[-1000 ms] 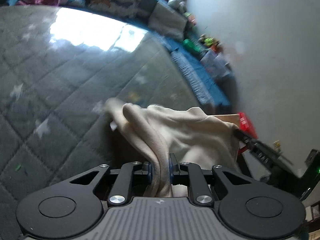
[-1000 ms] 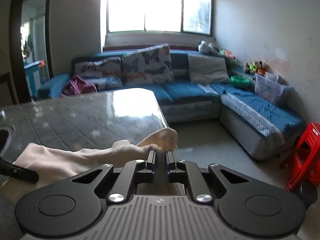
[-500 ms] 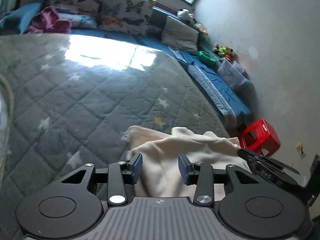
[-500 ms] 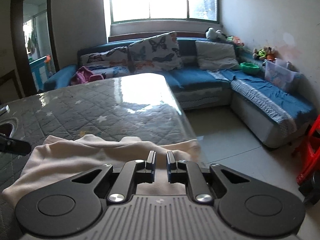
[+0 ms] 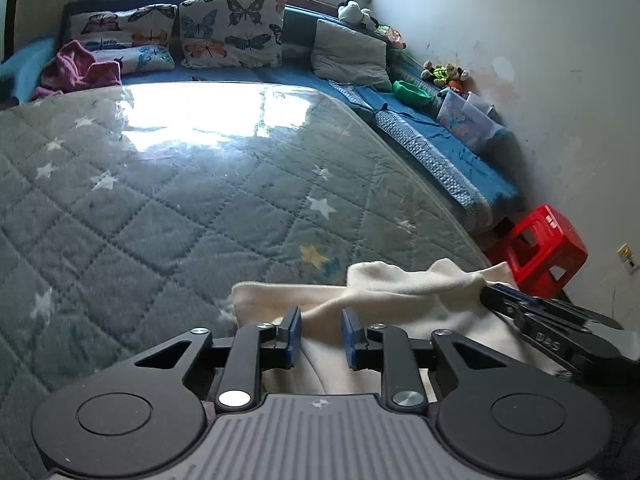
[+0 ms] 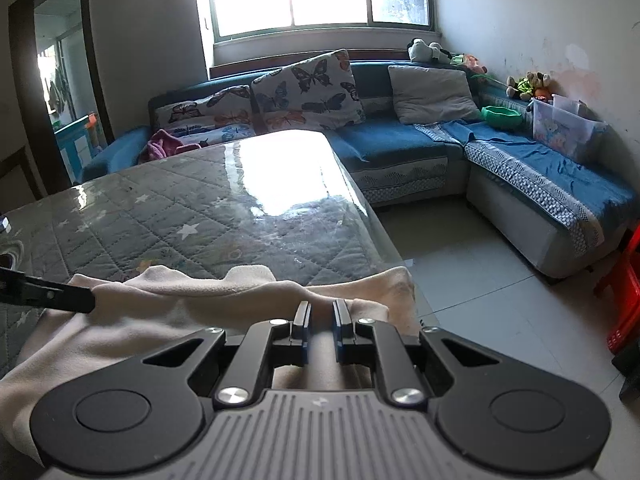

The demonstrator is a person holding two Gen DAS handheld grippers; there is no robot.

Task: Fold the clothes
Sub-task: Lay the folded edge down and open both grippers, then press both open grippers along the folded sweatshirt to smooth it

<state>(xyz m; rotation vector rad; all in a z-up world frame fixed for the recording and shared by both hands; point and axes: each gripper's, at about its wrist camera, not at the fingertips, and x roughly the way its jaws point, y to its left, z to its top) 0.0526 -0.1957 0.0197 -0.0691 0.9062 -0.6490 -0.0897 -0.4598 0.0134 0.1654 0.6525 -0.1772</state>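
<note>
Right now the cream garment (image 5: 404, 300) lies bunched at the quilted table's (image 5: 160, 200) near corner, around 6 o'clock. Over it, the left gripper (image 5: 320, 332) stands with its jaws parted, gripping nothing. The right gripper (image 6: 320, 320) shows a narrow gap between its jaws, cloth underneath, none pinched. A blue sofa (image 6: 400, 152) lies at 12 o'clock.

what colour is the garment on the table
Cream, off-white garment, lying on the grey star-quilted table; it shows best in the right wrist view.
</note>
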